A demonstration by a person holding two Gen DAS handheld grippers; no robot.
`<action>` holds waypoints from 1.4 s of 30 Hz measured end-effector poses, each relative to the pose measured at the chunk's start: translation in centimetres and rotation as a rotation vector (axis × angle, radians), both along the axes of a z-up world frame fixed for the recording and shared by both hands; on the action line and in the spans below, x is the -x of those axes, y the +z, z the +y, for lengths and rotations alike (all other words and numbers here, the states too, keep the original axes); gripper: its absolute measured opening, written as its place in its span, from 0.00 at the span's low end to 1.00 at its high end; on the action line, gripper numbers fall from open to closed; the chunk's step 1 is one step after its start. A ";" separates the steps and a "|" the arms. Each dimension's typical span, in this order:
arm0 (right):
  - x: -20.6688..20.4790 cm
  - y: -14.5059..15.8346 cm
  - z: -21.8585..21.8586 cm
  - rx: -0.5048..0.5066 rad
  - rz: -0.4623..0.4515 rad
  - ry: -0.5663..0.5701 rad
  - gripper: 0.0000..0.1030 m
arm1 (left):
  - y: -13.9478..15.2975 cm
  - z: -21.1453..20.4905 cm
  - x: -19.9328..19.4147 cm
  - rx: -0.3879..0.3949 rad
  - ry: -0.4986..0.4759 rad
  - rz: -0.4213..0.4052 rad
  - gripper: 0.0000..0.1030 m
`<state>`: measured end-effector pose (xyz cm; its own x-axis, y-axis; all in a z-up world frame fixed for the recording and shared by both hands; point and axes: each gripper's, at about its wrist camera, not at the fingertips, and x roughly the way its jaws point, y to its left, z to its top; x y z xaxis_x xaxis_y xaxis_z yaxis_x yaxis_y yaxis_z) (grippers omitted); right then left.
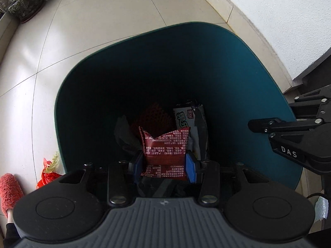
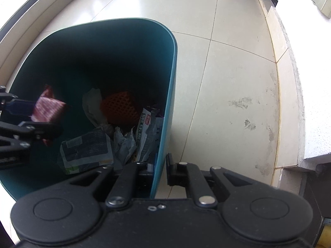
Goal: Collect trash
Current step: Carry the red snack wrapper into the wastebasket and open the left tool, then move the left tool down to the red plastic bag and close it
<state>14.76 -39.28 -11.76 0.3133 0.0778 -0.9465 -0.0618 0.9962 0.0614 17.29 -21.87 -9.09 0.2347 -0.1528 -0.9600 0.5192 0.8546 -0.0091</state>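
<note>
My left gripper (image 1: 164,168) is shut on a dark red snack packet (image 1: 165,146) and holds it over the open mouth of a teal trash bin (image 1: 238,66). The same packet (image 2: 48,108) shows blurred at the left of the right wrist view, above the bin's inside. My right gripper (image 2: 160,170) is shut on the bin's wall (image 2: 165,113), one finger inside and one outside. In the bin lie an orange foam net (image 2: 120,107), a white printed wrapper (image 2: 144,132), a dark blue pouch (image 2: 86,146) and crumpled paper (image 2: 124,142).
Pale floor tiles (image 1: 93,31) surround the bin. A planter (image 1: 26,4) stands at the far left, a red fuzzy duster (image 1: 9,192) and red-and-green scraps (image 1: 48,171) lie near the bin's left side. A white wall (image 1: 279,10) and raised ledge (image 2: 289,103) run along the right.
</note>
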 end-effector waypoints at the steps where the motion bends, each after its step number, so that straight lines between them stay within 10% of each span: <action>1: 0.0 0.0 0.0 0.001 -0.002 0.002 0.07 | -0.4 -0.1 -0.1 -0.006 -0.005 0.002 0.41; 9: 0.3 0.1 0.1 -0.008 -0.011 0.007 0.08 | -1.4 -0.3 0.5 0.015 0.012 0.021 0.65; 28: 0.7 0.2 1.5 0.032 -0.019 -0.003 0.06 | 8.5 7.9 4.3 0.136 0.114 -0.136 0.76; 42: -0.3 -1.5 2.3 0.068 0.041 -0.019 0.05 | 1.8 24.8 -2.6 0.041 0.454 -0.081 0.77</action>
